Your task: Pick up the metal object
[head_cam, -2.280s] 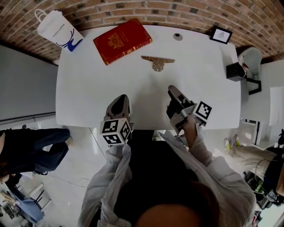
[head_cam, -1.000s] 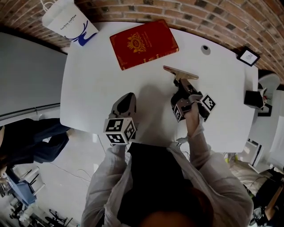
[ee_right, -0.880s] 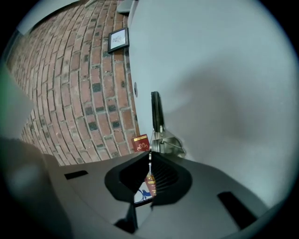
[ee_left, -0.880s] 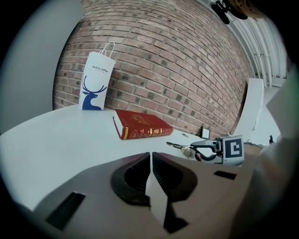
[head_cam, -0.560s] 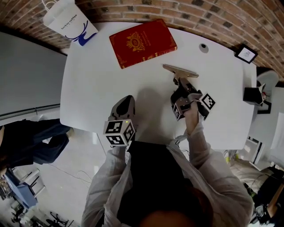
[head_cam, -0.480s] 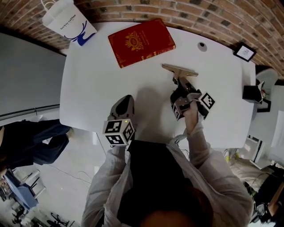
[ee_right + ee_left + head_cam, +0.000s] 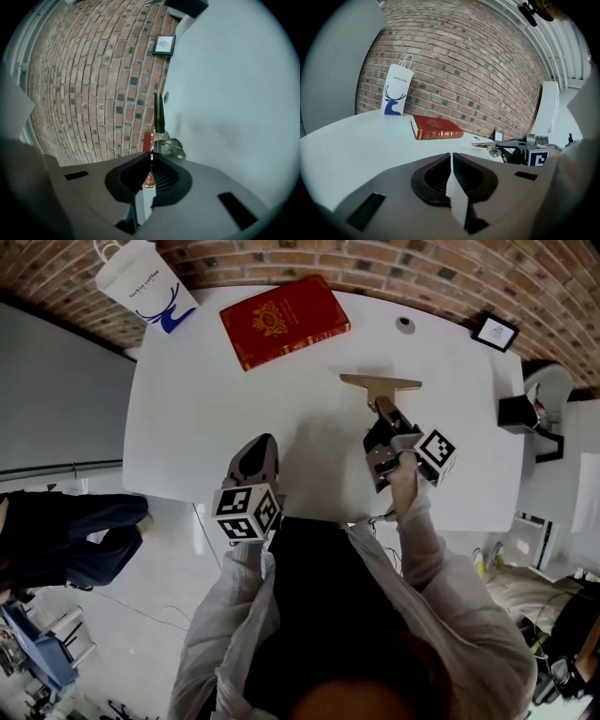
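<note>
Although the metal object (image 7: 381, 383) seems to rest on the white table (image 7: 206, 399) as before, its thin tab is now pinched at the tips of my right gripper (image 7: 382, 411), whose jaws stood half open a second ago. I judge the grasp made and only the lift remaining. My left gripper (image 7: 258, 448), well off to that gripper's left, is closed on nothing.

Bystanders on the white table (image 7: 187, 409)
Red hardcover book (image 7: 284, 321) lies ahead of the left gripper (image 7: 260, 444); white deer-print paper bag (image 7: 141, 282) stands beyond, leftward.
</note>
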Demonstrator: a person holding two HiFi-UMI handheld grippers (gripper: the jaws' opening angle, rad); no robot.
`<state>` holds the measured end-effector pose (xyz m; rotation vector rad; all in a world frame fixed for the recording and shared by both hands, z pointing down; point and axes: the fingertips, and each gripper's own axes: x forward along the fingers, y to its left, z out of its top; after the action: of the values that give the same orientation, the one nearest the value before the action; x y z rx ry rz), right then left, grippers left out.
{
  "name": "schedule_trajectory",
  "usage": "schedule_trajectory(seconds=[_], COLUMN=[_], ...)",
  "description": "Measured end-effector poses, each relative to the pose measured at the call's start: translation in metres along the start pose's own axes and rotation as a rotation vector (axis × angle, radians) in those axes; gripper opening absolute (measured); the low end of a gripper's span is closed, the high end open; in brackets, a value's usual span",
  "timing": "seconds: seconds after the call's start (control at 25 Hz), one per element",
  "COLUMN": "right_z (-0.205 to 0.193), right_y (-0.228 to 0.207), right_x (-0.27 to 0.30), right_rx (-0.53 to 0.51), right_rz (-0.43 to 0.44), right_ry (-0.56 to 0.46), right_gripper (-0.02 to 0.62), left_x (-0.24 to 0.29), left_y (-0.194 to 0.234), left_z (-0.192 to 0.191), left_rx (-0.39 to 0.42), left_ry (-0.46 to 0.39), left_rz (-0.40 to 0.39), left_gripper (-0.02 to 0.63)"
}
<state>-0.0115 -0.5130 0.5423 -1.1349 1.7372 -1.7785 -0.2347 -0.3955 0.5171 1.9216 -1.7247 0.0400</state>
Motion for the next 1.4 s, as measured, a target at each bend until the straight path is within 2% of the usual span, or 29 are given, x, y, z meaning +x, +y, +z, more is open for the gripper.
schedule_trajectory(seconds=[0.2,0.4,0.68,0.88,1.12,1.4], right_z=[0.011,0.019,0.033,0.045,0.053,0.062], right_y=[0.010,0.016,0.017,0.021,0.030,0.032], right_x=[-0.037,-0.076,-0.133,-0.172,-0.209,-0.236], right_rx=[-0.159,-0.219,-0.312,-0.326,-0.488,-0.721], right_rz=[-0.023,-0.017,-0.056,-0.076,-0.137,-0.251], right_ry=[-0.015,-0.052,-0.116,-0.187,-0.227,-0.244], right_gripper=[0.018,0.018,0.018,0.018,0.018,0.017], left_x=[-0.015,-0.028,-0.031,-0.025,-0.019,-0.014], left_y=[-0.023,-0.044,-0.071,-0.088,-0.105,-0.123], left_z=[-0.001,-0.005,-0.008,-0.006,0.002,0.013], left_rx=[0.019,0.022,0.038,0.067,0.098,0.124], left_ry=[-0.010,-0.017,-0.006,0.003,0.000,-0.016], left_rz=[-0.023,-0.042,-0.094,-0.136,-0.188,-0.239], left_gripper=[0.029,0.029,0.029,0.029,0.029,0.029])
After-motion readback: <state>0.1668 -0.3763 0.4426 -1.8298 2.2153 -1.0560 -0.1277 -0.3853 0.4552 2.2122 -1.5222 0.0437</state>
